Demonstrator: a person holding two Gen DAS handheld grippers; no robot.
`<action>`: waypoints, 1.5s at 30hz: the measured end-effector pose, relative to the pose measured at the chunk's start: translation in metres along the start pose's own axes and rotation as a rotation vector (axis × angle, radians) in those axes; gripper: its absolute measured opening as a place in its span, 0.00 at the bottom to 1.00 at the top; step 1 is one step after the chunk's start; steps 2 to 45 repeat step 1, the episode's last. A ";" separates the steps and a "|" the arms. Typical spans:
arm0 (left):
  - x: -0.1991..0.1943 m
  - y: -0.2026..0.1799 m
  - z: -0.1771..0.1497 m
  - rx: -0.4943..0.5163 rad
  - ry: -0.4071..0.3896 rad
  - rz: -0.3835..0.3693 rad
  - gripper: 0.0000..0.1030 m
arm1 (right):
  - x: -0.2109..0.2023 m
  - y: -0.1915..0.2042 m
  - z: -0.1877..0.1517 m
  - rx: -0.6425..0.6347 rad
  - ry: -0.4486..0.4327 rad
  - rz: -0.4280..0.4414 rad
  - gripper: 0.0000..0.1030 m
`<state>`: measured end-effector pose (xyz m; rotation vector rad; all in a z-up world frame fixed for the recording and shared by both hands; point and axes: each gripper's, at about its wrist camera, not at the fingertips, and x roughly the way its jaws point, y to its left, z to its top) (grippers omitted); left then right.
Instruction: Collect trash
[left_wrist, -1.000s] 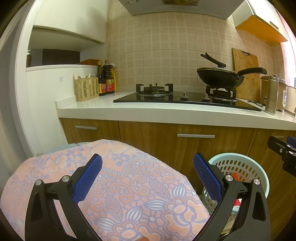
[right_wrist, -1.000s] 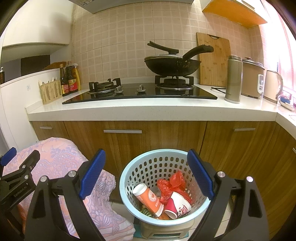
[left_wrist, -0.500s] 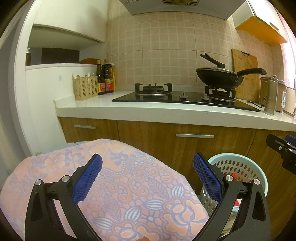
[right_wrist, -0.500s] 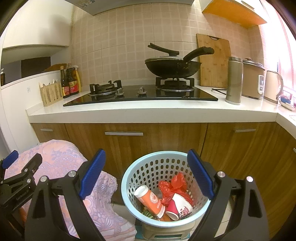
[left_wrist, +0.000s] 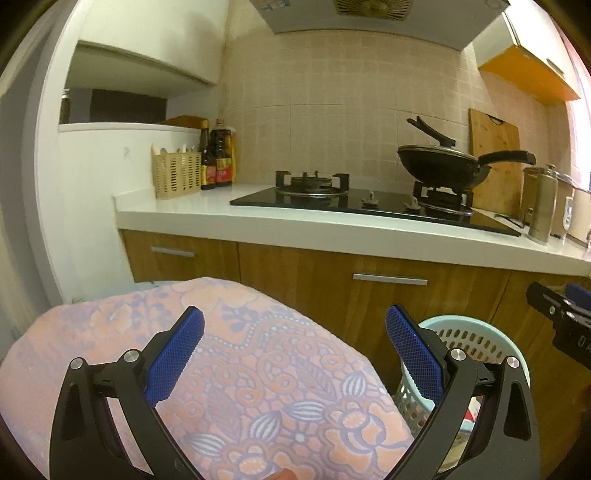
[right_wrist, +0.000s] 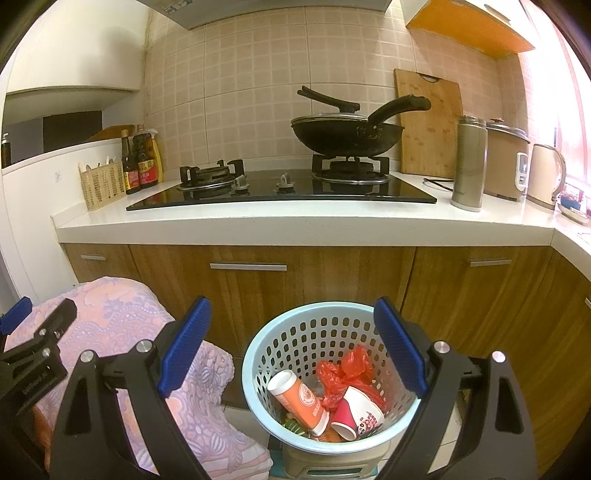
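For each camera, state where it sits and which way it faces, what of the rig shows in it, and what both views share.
Left wrist: on the left gripper, facing the counter over a pink floral cloth; its open blue pads frame the view, and the right gripper's tip shows at the right edge.
Right wrist: on the right gripper, open above the blue basket of trash; the left gripper's tip shows at the left edge.
Shared: cloth, basket, stove, black wok.

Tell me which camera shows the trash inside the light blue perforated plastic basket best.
The right wrist view: it looks down into the light blue perforated plastic basket, showing an orange paper cup, a red and white paper cup and a crumpled red plastic bag. The left wrist view catches only its rim, mostly behind that gripper's finger.
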<state>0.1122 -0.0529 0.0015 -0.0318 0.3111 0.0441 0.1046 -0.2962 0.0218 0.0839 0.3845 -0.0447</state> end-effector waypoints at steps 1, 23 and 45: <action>-0.001 0.001 0.000 -0.002 -0.005 0.003 0.93 | 0.000 0.000 0.000 0.001 0.001 0.001 0.83; -0.001 0.001 0.000 -0.002 -0.005 0.003 0.93 | 0.000 0.000 0.000 0.001 0.001 0.001 0.83; -0.001 0.001 0.000 -0.002 -0.005 0.003 0.93 | 0.000 0.000 0.000 0.001 0.001 0.001 0.83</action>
